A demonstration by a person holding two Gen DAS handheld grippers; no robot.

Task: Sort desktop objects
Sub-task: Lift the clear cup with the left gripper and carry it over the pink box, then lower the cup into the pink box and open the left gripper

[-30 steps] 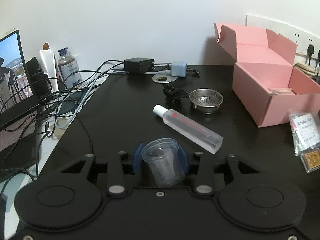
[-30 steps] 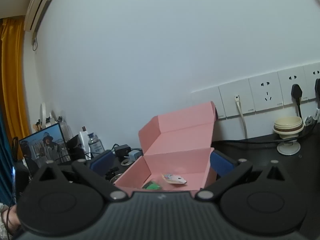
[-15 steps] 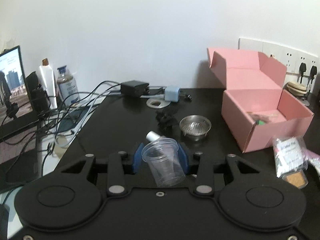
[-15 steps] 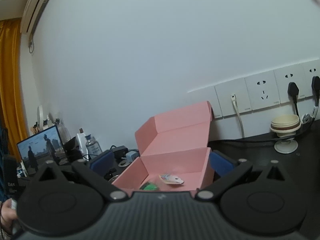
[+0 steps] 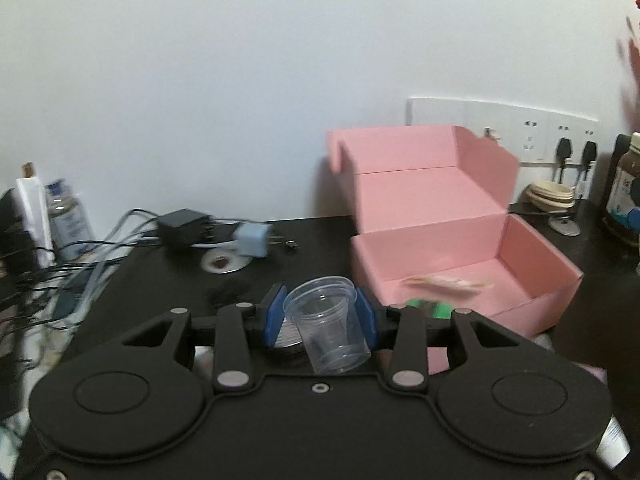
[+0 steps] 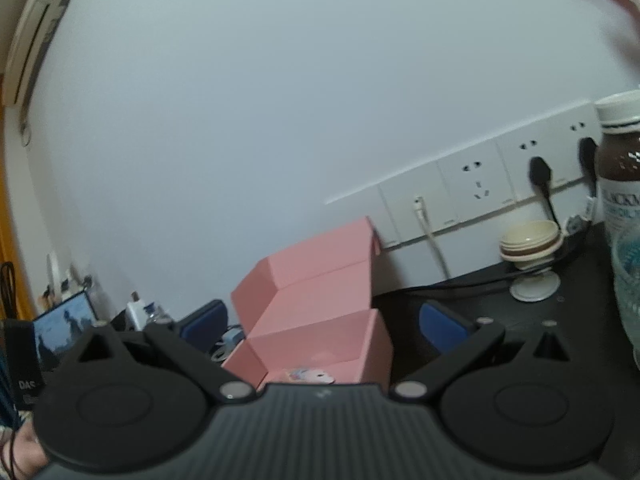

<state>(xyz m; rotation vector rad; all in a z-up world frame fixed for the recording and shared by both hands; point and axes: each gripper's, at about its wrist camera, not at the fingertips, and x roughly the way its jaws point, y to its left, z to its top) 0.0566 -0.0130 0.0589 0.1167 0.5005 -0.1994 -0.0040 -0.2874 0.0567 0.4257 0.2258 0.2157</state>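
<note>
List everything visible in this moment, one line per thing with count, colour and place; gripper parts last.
plastic cup: 1, clear, tilted between the left fingers
box: 1, pink, open, right of centre on the desk
items in box: a few, pale and green, too blurred to name
desk: 1, black
power adapter: 1, black, back of desk
plug: 1, light blue, beside the adapter
cables: several, left desk edge
bottles: 2, white and clear, far left
wall sockets: a row, white, behind the box
stacked bowls: cream, on a stand
brown bottle: 1, white cap, far right
screen: 1, far left
left gripper: shut on the cup
right gripper: open, empty
</note>
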